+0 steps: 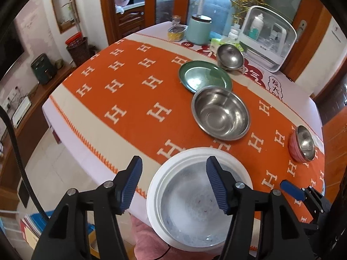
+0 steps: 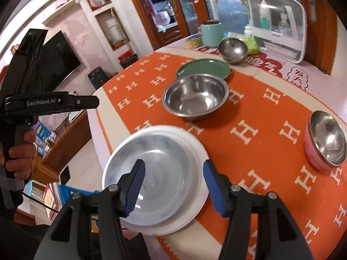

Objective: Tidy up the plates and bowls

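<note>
On the table there are three plates: a white plate (image 2: 190, 214) at the near edge, a grey plate (image 2: 151, 173) stacked in it, and a green plate (image 2: 203, 70) farther back. There are three bowls: a large steel bowl (image 2: 195, 95) just in front of the green plate, a small steel bowl (image 2: 233, 48) at the far end, and a pink bowl (image 2: 325, 140) with a steel inside at the right.
</note>
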`<state>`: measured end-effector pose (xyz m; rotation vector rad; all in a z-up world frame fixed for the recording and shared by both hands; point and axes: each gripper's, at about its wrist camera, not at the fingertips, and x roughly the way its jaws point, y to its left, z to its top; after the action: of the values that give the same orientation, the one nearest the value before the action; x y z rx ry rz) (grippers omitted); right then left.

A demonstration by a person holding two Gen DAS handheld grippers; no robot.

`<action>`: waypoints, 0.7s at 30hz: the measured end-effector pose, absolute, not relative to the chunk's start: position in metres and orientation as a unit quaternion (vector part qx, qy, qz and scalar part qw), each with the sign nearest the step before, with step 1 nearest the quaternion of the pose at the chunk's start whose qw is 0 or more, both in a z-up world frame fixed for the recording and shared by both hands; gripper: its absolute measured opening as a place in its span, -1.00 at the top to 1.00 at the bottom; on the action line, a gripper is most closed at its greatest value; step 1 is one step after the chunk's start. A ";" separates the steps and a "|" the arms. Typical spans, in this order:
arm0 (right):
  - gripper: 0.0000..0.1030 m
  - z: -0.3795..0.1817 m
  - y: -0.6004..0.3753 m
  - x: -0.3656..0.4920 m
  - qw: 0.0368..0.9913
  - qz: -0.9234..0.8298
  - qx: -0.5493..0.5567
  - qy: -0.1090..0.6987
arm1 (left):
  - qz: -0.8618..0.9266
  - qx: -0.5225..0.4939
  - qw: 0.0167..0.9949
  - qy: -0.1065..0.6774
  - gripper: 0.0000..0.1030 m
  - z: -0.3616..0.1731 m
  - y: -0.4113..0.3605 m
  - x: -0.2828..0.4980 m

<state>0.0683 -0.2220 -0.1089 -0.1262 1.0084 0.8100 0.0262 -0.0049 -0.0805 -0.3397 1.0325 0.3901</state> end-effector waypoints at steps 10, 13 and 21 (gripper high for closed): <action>-0.25 -0.092 -0.215 0.087 0.826 0.319 0.007 0.465 | 0.121 -0.112 0.849 0.502 -0.20 -0.061 0.012 0.060; -0.34 -0.086 -0.210 0.093 0.836 0.295 0.029 0.462 | 0.102 -0.097 0.849 0.509 -0.21 -0.056 0.024 0.072; -0.42 -0.082 -0.193 0.111 0.851 0.236 0.085 0.461 | 0.052 -0.052 0.853 0.517 -0.32 -0.049 0.058 0.105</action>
<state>0.1106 -0.1926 -0.0817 0.1791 0.9706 0.4965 0.1049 0.0581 -0.0489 -0.1103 1.0888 0.1100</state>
